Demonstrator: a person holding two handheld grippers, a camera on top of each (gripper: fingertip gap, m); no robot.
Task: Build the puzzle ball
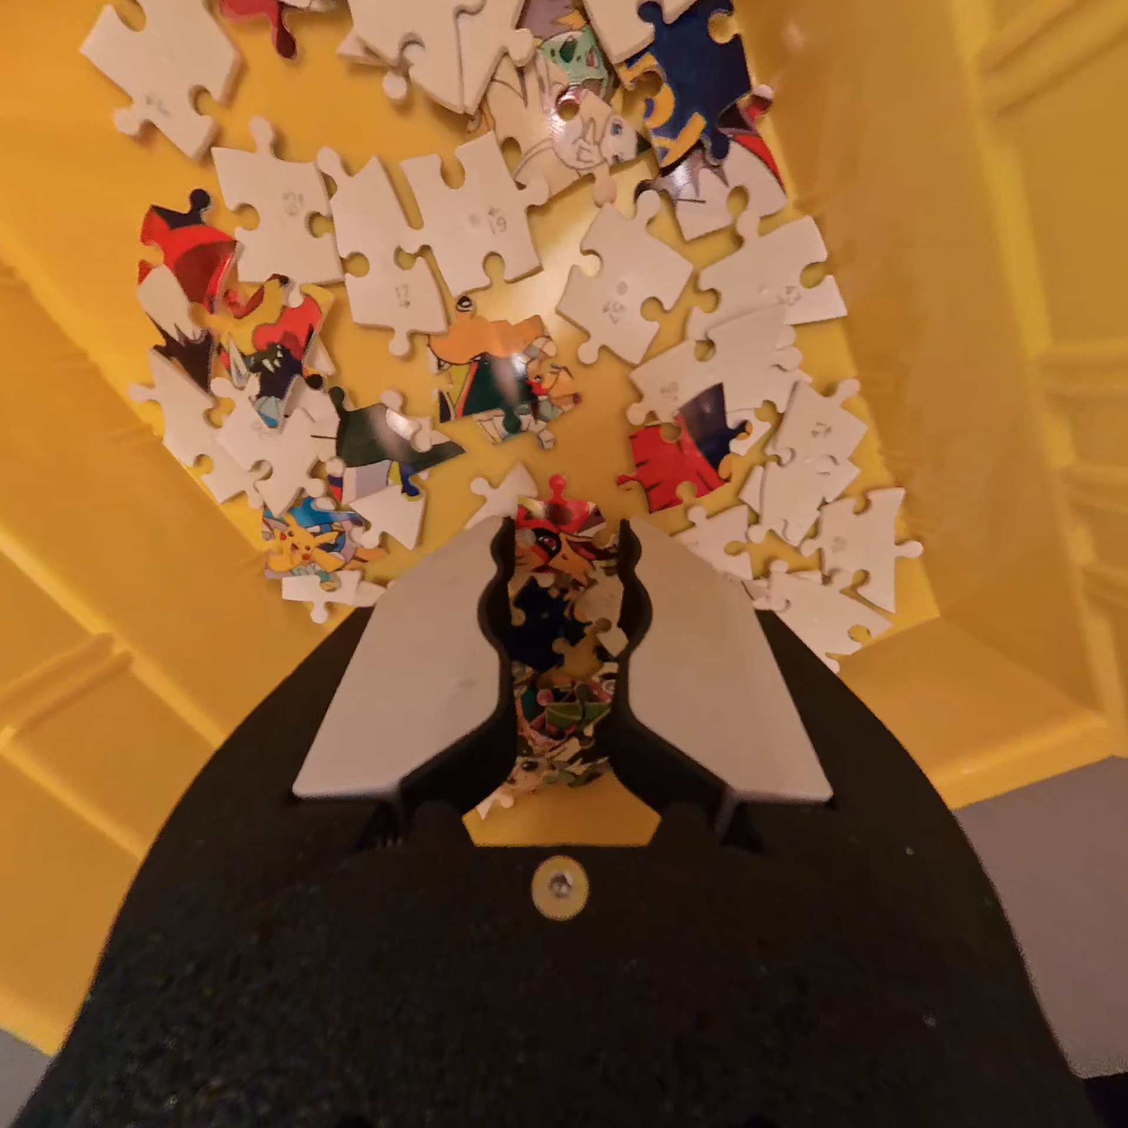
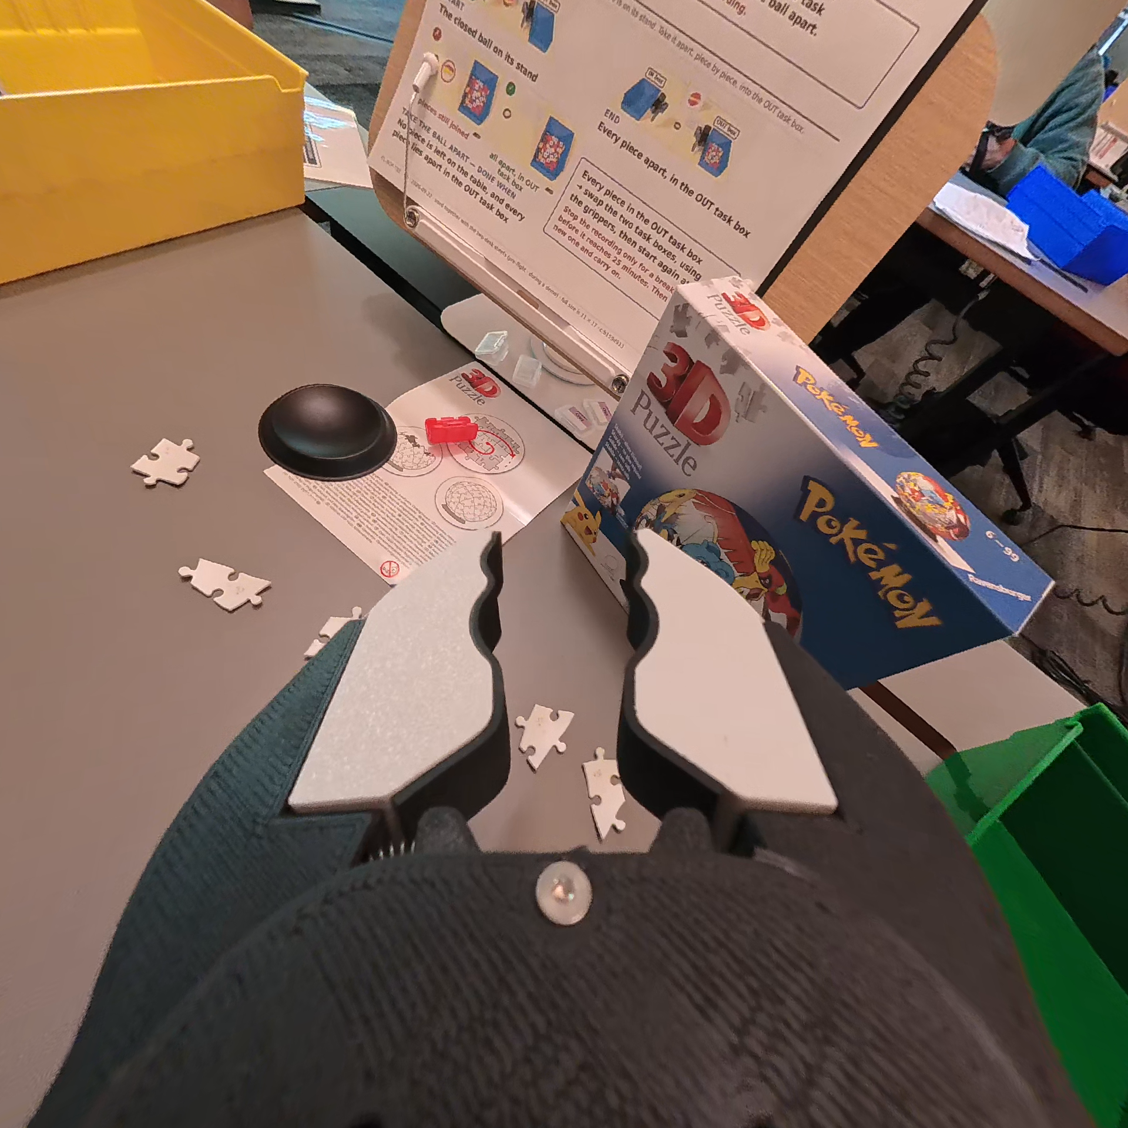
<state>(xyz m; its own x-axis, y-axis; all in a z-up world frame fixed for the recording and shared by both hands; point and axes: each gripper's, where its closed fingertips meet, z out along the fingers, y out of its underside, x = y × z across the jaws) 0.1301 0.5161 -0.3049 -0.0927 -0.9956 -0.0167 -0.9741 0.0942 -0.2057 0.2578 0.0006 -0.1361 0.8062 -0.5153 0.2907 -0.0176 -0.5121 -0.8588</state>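
Observation:
In the left wrist view my left gripper (image 1: pixel 561 531) reaches down into a yellow bin (image 1: pixel 91 427) full of loose puzzle pieces. Most lie white side up (image 1: pixel 464 226), some picture side up (image 1: pixel 500 378). Its jaws stand a little apart over several colourful pieces (image 1: pixel 561 549) seen in the gap; the pads do not seem to press them. In the right wrist view my right gripper (image 2: pixel 564 549) is open and empty above the grey table (image 2: pixel 183 702). White pieces (image 2: pixel 543 732) lie below its fingers, others (image 2: pixel 226 583) to the left. The black ball stand (image 2: pixel 326 430) sits ahead.
The puzzle box (image 2: pixel 793 519) leans just right of my right gripper. An instruction leaflet (image 2: pixel 427 488) with a small red part (image 2: pixel 450 429) lies by the stand. A clipboard with a sheet (image 2: pixel 610 152) stands behind. The yellow bin (image 2: pixel 140 134) is far left, a green bin (image 2: pixel 1050 854) near right. Across from one pair of fingers to the other is roughly 55 cm.

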